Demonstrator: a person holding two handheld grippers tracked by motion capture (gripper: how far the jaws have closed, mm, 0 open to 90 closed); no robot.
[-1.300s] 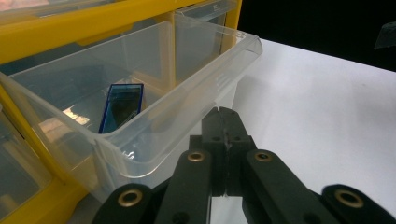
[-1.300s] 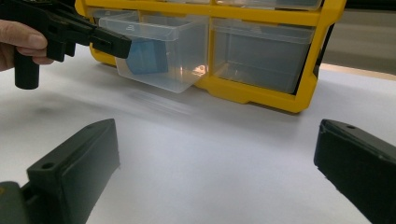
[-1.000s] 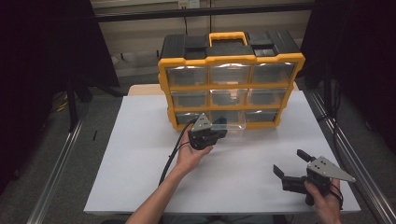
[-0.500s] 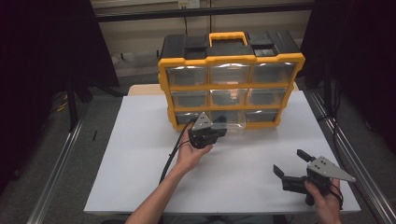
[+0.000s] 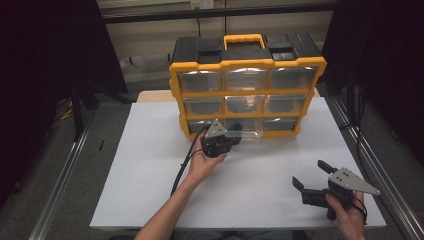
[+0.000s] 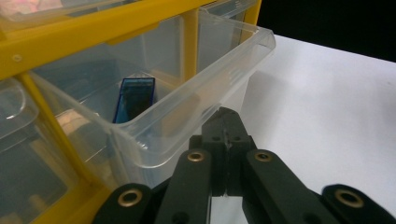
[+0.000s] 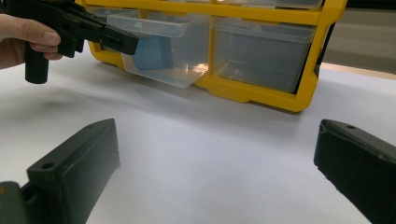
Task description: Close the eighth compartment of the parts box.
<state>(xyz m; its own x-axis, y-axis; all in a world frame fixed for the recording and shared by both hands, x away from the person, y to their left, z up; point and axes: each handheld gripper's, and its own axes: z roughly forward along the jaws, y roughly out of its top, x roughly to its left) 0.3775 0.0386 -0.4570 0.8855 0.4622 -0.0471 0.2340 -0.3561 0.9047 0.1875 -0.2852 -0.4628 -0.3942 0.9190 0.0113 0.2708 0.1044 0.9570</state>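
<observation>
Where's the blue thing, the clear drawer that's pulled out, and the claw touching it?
blue thing (image 6: 134, 98), left gripper view, its flat face.
clear drawer (image 6: 196, 105), left gripper view, its front rim.
left claw (image 6: 226, 126), left gripper view, closed tips.

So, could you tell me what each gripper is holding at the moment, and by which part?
The left gripper is shut at the front lip of the pulled-out clear drawer, apparently pinching it. The right gripper is open over the table and holds nothing.

A white table (image 5: 150, 165) stands on grey floor (image 5: 55, 165), flanked by dark curtains (image 5: 45, 60), beige wall (image 5: 150, 40) behind.
</observation>
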